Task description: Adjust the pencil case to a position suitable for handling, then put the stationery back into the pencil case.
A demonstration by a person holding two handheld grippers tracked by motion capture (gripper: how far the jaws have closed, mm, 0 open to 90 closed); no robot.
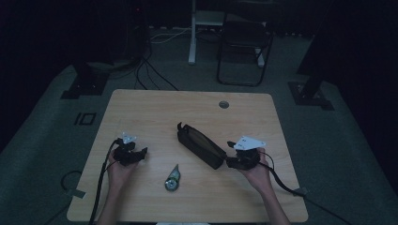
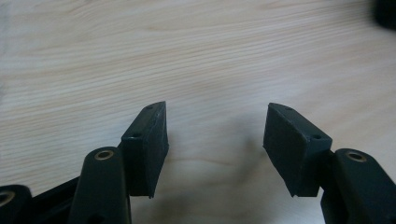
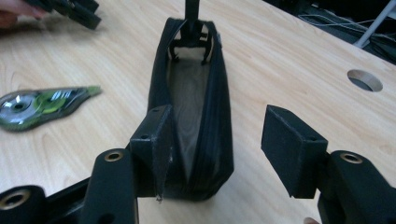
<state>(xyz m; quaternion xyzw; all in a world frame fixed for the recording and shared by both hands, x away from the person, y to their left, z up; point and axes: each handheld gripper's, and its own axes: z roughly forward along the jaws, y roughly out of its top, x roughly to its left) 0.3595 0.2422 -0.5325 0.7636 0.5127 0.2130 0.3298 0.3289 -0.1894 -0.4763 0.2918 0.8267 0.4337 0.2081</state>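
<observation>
Wooden table (image 1: pixel 155 108); left tool (image 2: pixel 215 140) spread, empty; right tool (image 3: pixel 215 144) spread beside black pouch (image 3: pixel 194 116).

Place looked like lab or recording studio, dimly lit. Light wooden table (image 1: pixel 141 197) with round cable hole (image 1: pixel 224 104) stood alone on grey carpet. Dark surroundings held black stand bases (image 1: pixel 84 86), loose cables on floor (image 1: pixel 150 70), white desk leg (image 1: pixel 192 33), empty black chair (image 1: pixel 244 51). Taped square marker (image 1: pixel 85 118) lay on carpet beside table. No household furnishings visible.
</observation>
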